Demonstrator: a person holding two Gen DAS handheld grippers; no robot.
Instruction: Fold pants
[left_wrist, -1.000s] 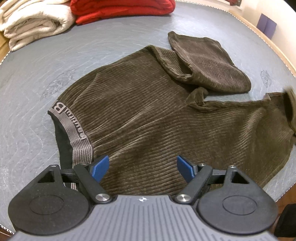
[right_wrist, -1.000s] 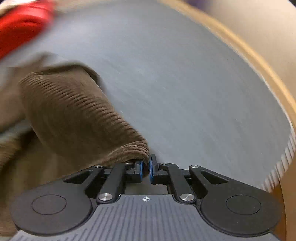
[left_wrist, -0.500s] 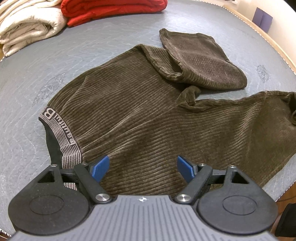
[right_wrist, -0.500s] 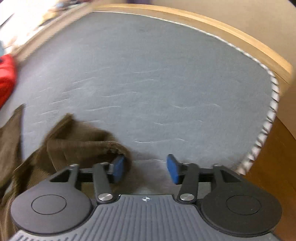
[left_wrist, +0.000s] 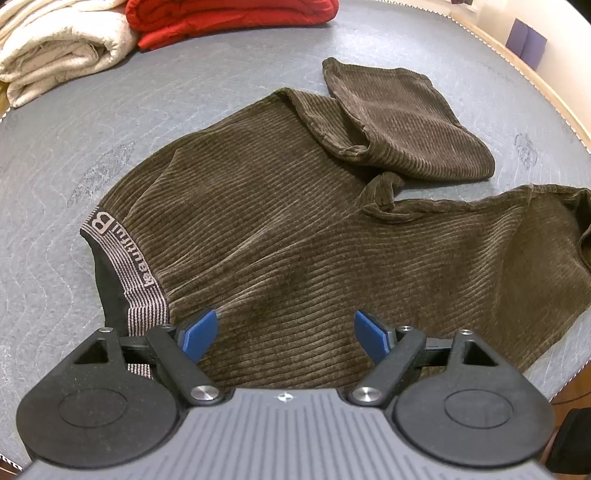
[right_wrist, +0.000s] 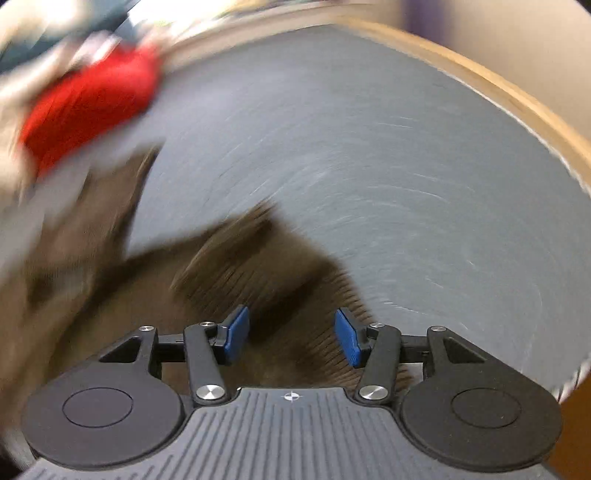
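**Desk:** What do you have, starting from the left?

**Me:** In my left wrist view, a cream folded blanket (left_wrist: 55, 48) sits at the far left edge of the grey quilted mat (left_wrist: 74, 147), and a red folded blanket (left_wrist: 229, 16) lies just beside it, to its right. The brown corduroy pants (left_wrist: 277, 229) are spread across the middle of the mat. Their striped waistband (left_wrist: 122, 258) with lettering is on the left, close to my left gripper (left_wrist: 284, 334). One leg is doubled back on itself toward the far side; the other runs out to the right and reaches the mat's near edge.

**Desk:** And the left tongs?

**Me:** Spread wide, blue pads apart, hanging over the seat of the pants near the waistband, with nothing between them.

**Desk:** The right side?

**Me:** My right wrist view is badly smeared. I make out the right gripper (right_wrist: 291, 339) with its pads apart as well, and nothing clamped between them. Brown cloth of the pants (right_wrist: 236, 273) lies under and ahead of the fingers; I cannot tell whether they touch it. Bare mat (right_wrist: 406, 184) fills the right, bounded by a wooden rim (right_wrist: 517, 99). A red blur (right_wrist: 88, 110) shows at upper left.
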